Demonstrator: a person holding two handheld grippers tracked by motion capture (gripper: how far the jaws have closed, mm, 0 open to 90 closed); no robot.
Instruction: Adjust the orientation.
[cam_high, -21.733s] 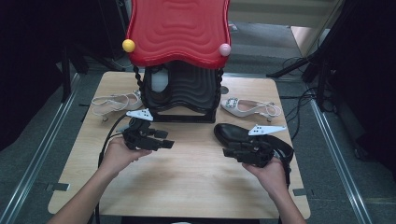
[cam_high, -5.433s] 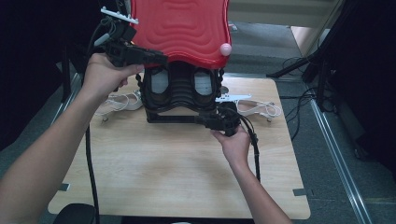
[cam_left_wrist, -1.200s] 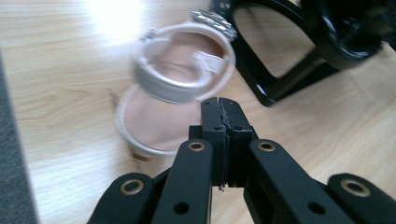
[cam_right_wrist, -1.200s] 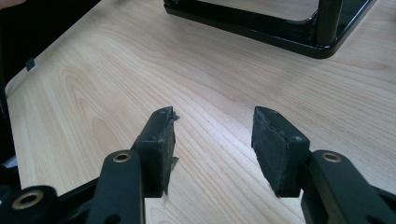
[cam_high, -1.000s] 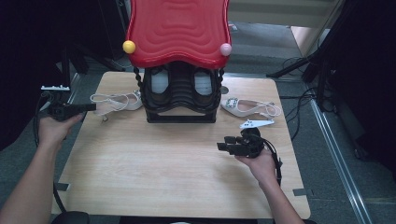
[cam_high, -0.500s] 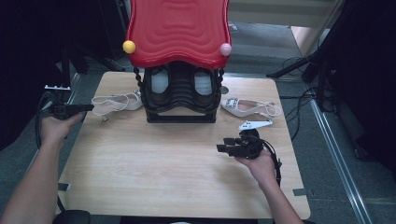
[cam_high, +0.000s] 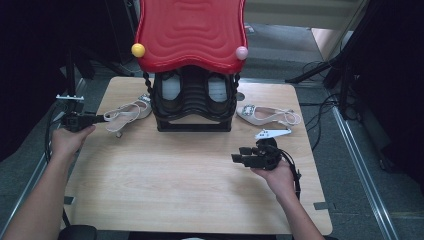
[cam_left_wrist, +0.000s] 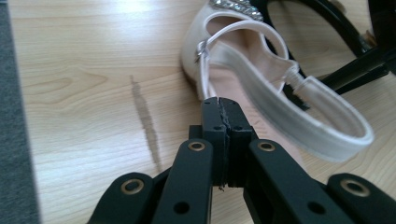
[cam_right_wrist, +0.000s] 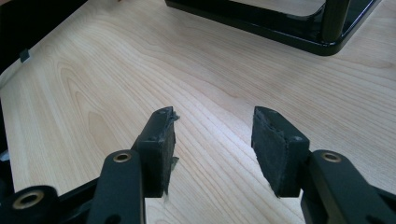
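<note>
Wooden surface (cam_high: 190, 170): left tongs (cam_high: 104, 118), closed and empty, point at a white sandal (cam_high: 127, 112); right tongs (cam_high: 235, 159) gape, empty.

Looks like a lab/recording setup — wooden table (cam_high: 200, 190) on grey carpet, black stands w/ loose cables (cam_high: 320, 107) around, dark surroundings.
</note>
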